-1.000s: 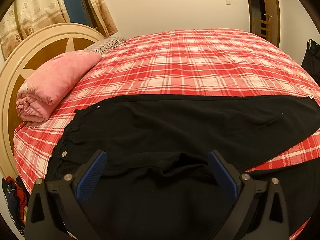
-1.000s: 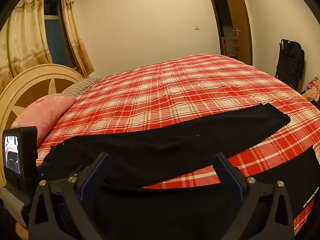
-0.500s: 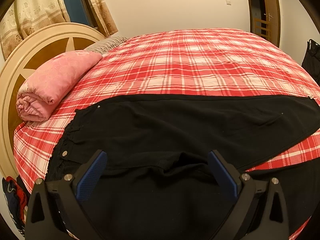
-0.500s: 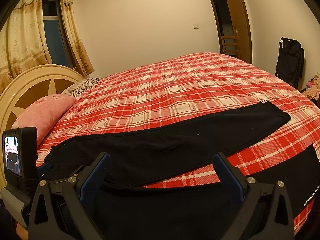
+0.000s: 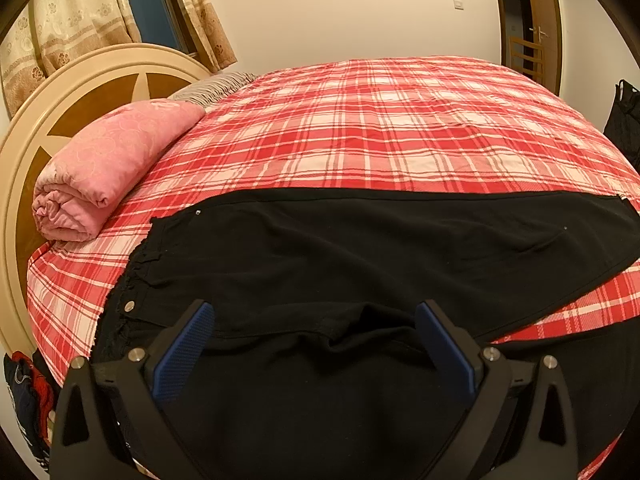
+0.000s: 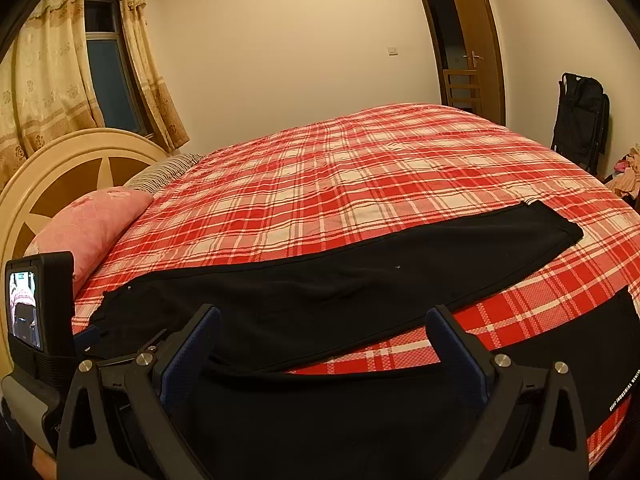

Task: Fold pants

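Black pants (image 5: 360,256) lie spread across the near side of a bed with a red plaid cover (image 5: 380,128), waistband to the left, legs running right and splayed apart. My left gripper (image 5: 314,320) is open over the crotch area near the waistband, empty. In the right wrist view the pants (image 6: 340,288) stretch from left to the far leg's hem at right; the near leg lies under my right gripper (image 6: 324,320), which is open and empty above it. The left gripper's camera unit (image 6: 38,308) shows at the left edge.
A rolled pink quilt (image 5: 108,164) lies by the round cream headboard (image 5: 60,92) at left. A striped pillow (image 5: 216,86) sits behind it. A door (image 6: 468,40) and a black folded chair (image 6: 580,120) stand at the right.
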Demonstrator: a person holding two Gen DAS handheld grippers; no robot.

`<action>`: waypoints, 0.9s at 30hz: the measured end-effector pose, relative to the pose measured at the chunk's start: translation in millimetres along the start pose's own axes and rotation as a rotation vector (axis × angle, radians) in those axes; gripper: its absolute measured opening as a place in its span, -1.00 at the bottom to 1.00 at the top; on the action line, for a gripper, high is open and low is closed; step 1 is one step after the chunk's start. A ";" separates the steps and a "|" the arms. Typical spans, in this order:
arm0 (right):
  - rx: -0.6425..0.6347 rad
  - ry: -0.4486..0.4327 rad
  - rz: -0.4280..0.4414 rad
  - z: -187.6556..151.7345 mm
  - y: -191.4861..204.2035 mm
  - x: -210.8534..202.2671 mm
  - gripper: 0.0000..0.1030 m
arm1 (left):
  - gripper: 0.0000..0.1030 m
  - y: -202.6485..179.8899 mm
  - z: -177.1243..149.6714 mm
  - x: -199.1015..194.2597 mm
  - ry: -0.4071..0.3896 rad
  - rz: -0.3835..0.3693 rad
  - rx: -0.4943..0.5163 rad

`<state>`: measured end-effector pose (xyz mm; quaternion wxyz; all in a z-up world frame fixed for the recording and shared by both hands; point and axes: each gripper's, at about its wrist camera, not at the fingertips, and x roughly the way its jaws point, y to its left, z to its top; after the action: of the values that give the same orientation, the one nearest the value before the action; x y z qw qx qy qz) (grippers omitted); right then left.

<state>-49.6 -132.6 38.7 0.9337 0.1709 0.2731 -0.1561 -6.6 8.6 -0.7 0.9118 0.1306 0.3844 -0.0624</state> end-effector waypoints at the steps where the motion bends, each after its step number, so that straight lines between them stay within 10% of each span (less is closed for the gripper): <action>1: 0.000 0.001 0.000 -0.1 0.0 0.0 0.98 | 1.00 -0.1 -0.4 -0.1 0.001 -0.001 0.000; 27: -0.003 0.018 0.000 -0.5 3.8 4.3 0.98 | 1.00 0.4 1.3 2.3 0.012 -0.002 -0.006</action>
<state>-45.0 -129.9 36.7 0.9316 0.1708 0.2816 -0.1539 -4.0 8.6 -1.4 0.9097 0.1280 0.3902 -0.0615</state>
